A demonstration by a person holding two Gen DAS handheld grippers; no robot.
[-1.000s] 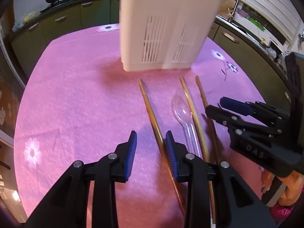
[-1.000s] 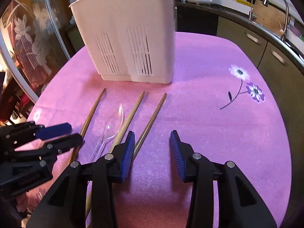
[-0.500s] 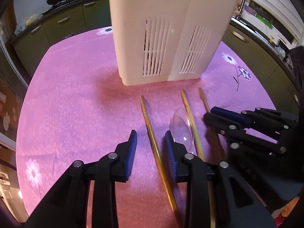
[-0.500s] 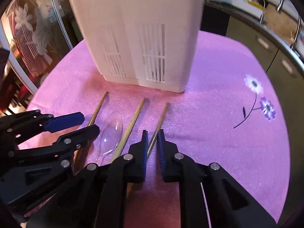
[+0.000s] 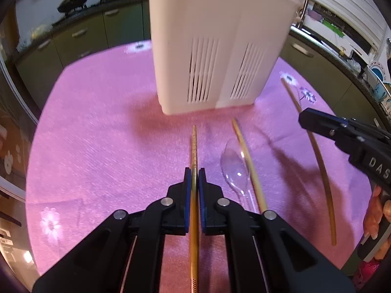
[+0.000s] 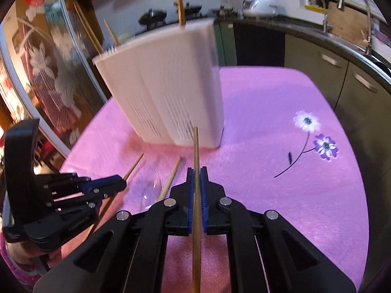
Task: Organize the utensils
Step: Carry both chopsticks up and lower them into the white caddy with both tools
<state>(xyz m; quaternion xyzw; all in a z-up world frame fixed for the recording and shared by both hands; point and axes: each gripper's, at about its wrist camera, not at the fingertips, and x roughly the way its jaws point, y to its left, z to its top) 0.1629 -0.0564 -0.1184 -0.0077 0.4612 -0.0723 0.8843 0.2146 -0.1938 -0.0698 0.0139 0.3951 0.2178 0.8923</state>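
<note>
Pink flowered tablecloth (image 5: 102,127), white slotted holder (image 5: 215,48), golden chopsticks (image 5: 246,156).

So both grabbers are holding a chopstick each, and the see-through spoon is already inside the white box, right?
Not quite. Each gripper, left and right, does hold a chopstick, but the clear spoon is not in the white box. The left wrist view shows it lying on the pink tablecloth in front of the box.

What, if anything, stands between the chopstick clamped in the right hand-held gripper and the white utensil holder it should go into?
Nothing visible does. The right hand-held gripper holds its chopstick pointing at the white utensil holder, with only bare pink tablecloth between. The clear spoon and loose chopstick lie off to the left.
</note>
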